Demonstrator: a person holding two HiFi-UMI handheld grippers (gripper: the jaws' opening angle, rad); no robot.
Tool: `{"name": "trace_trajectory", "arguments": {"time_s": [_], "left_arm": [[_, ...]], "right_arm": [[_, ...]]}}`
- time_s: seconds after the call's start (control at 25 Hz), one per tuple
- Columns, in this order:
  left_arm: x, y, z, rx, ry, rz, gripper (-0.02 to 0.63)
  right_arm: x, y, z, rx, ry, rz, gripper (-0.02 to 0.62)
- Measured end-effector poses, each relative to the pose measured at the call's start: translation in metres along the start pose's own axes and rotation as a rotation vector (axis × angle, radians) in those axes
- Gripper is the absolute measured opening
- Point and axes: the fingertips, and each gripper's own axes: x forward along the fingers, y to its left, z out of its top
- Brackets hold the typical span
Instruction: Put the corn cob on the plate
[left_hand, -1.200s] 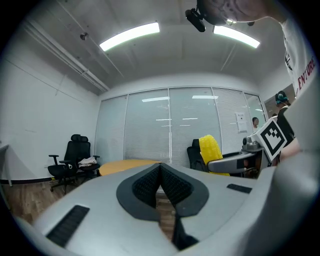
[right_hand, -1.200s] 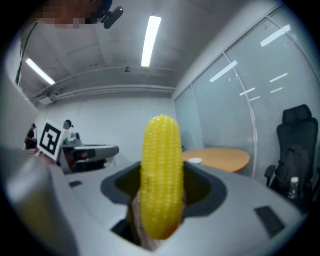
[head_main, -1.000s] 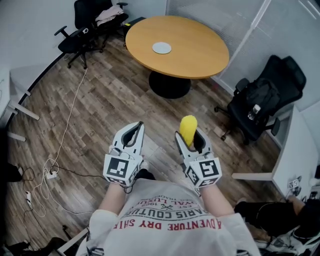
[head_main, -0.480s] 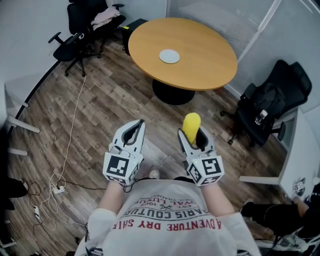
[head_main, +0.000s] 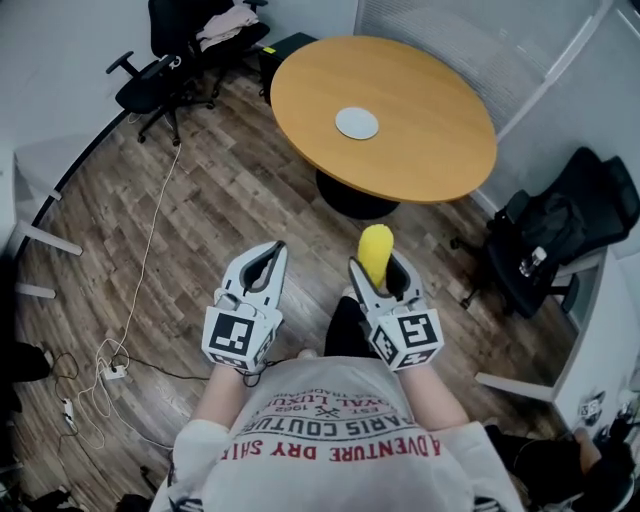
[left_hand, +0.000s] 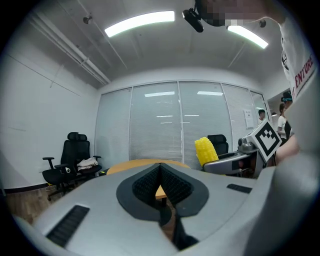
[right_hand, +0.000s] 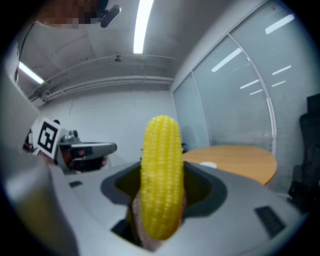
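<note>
A yellow corn cob (head_main: 376, 254) stands upright in my right gripper (head_main: 378, 279), which is shut on its lower end; in the right gripper view the corn cob (right_hand: 161, 181) fills the middle between the jaws. My left gripper (head_main: 264, 267) is held beside it, shut with nothing between its pads (left_hand: 161, 186). A small pale round plate (head_main: 357, 123) lies on the round wooden table (head_main: 440, 140) ahead, well beyond both grippers. The plate (right_hand: 208, 164) shows faintly in the right gripper view too.
Black office chairs (head_main: 170, 62) stand at the far left of the table, and another black chair (head_main: 560, 240) at its right. A white cable (head_main: 140, 270) runs over the wooden floor on the left. White desk legs (head_main: 520, 385) stand at the right.
The table and plate have drawn nearer and shifted right in the head view as I walk forward. Both grippers keep the same hold and pose.
</note>
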Motion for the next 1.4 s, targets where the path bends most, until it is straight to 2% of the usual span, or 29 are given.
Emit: {"name": "trace_trajectory", "arguments": {"time_s": [0.2,0.44,0.84,1.12,1.4], "left_arm": [[0.05,0.014,0.005,-0.013,-0.013,0.031,0.032],[0.127,0.029,0.015,-0.015,-0.02,0.087,0.031],[0.239,0.04,0.03,-0.022,-0.044,0.114,0.032],[0.289,0.061,0.02,-0.046,-0.012,0.095,0.031],[0.353,0.107,0.018,-0.043,-0.013,0.005,0.032]], "right_arm": [[0.044,-0.039,0.014,-0.014,0.002,0.048,0.261],[0.092,-0.107,0.041,-0.02,-0.008,0.079,0.261],[0.156,-0.204,0.067,-0.031,0.013,0.117,0.261],[0.192,-0.237,0.066,-0.004,0.046,0.094,0.261],[0.249,-0.265,0.069,0.024,0.053,0.001,0.261]]}}
